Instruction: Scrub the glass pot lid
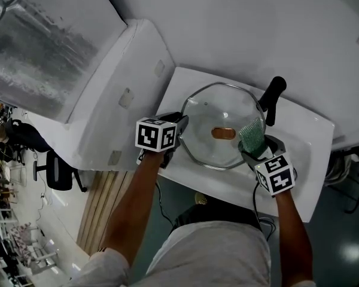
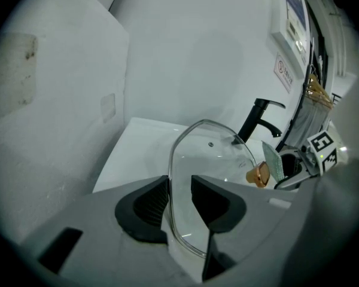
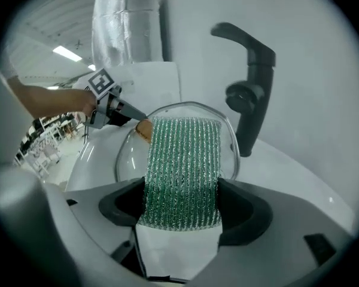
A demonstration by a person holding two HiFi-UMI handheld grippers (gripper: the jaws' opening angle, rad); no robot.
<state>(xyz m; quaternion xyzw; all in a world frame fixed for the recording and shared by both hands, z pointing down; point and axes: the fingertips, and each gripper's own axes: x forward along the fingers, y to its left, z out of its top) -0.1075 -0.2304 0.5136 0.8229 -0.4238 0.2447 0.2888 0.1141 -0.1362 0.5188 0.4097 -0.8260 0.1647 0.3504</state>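
Head view is showing a white boxy unit [image 1: 107,82] lying at the far left, beside the white sink [image 1: 311,136] and out of the way. Next to it, the left gripper [image 1: 180,124] is clamping the near-left rim of the glass pot lid [image 1: 218,109], which is standing tilted over the sink. The left gripper view is showing the steel rim running between the pads, so the hold is only an edge pinch.

Further right, the right gripper [image 1: 255,147] is squeezing a green scrub pad [image 1: 251,135] in its jaws and holding it at the lid's right side. Whether it is touching the glass I cannot tell.

Hard pressing there could be twisting the lid out of that narrow pinch, letting the glass slide and knock on the basin. The copper-coloured knob [image 1: 223,133] is sitting in the pad's way across the middle. At the right, the black faucet [image 1: 274,97] is standing just behind the lid's far edge, crowding strokes there.
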